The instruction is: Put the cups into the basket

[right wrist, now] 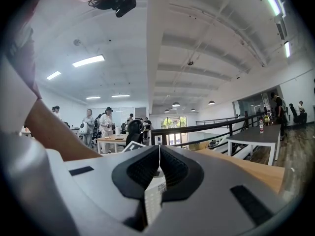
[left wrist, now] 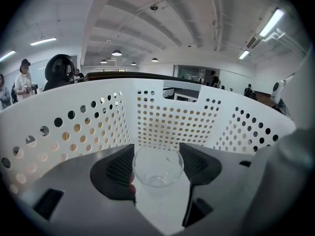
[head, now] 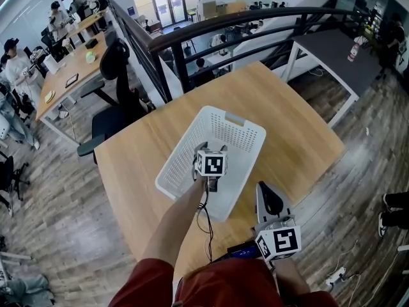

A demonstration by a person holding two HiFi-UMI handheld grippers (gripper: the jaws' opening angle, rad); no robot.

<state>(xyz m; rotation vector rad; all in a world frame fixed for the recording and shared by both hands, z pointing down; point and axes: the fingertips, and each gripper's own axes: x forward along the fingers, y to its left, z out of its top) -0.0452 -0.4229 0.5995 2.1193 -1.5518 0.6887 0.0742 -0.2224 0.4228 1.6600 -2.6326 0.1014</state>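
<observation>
Bright, even light from ceiling strips (right wrist: 88,60) and far windows (head: 167,5) gives soft shadows, faint glints on the cup (left wrist: 157,165), fisheye bending and dark corners.

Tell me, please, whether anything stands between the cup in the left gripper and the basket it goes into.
Nothing visible does. The left gripper is shut on the clear cup, which is already inside the walls of the white basket. The head view shows nothing else in the basket.

The clear cup (left wrist: 157,167) — empty, tipped onto its side — is low inside the white perforated basket (left wrist: 172,117).
</observation>
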